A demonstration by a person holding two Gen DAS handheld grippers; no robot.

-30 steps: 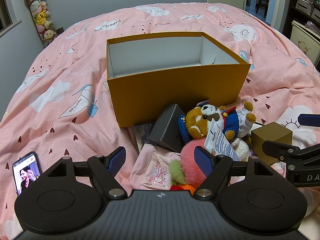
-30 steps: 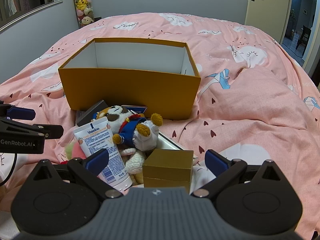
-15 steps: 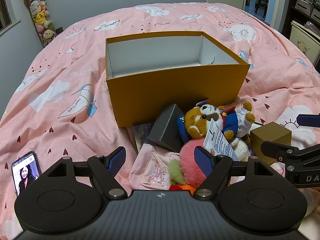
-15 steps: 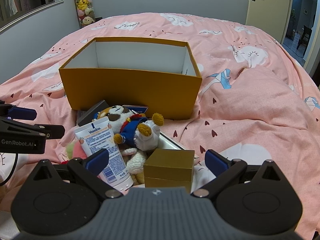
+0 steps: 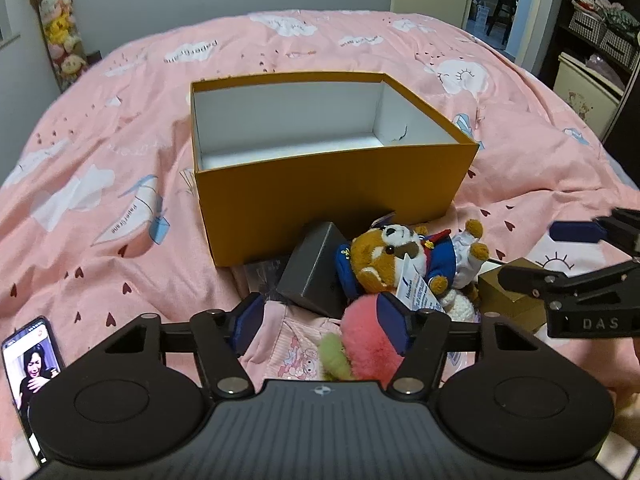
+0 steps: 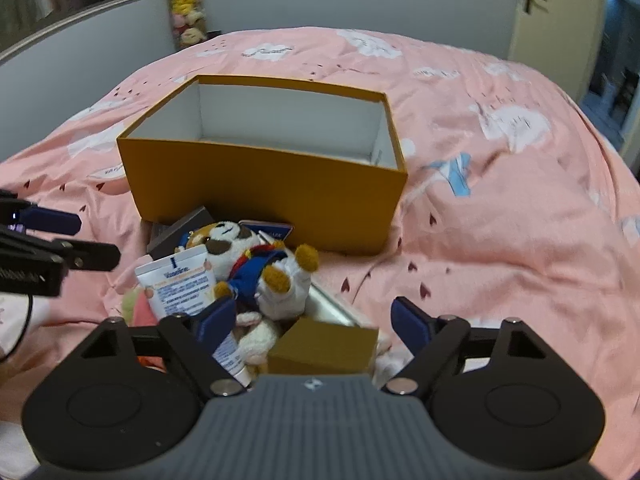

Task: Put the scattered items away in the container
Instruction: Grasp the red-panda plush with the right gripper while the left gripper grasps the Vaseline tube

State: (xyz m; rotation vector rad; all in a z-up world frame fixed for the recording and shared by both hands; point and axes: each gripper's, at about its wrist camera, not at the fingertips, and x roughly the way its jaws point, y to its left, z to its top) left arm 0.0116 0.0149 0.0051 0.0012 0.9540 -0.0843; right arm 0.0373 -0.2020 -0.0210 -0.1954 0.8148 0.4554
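Observation:
An open orange box (image 5: 332,196) with a white inside stands on the pink bed; it also shows in the right wrist view (image 6: 264,184). In front of it lies a pile: a plush dog (image 5: 396,256) in blue, a dark grey box (image 5: 316,268), a pink plush ball (image 5: 368,336), a pink pouch (image 5: 292,344), a white lotion tube (image 6: 180,280) and a gold box (image 6: 324,348). My left gripper (image 5: 320,320) is open over the pink pouch and ball. My right gripper (image 6: 310,318) is open just above the gold box and plush dog (image 6: 256,264).
A phone (image 5: 32,360) with a lit screen lies on the bed at the left. The pink duvet (image 5: 120,152) spreads all around the box. A shelf of plush toys (image 5: 60,32) stands by the far wall. A doorway (image 5: 492,0) opens at the back right.
Both grippers have moved forward and lower toward the pile. The right gripper now sits close over the gold box. Nothing has been grasped.

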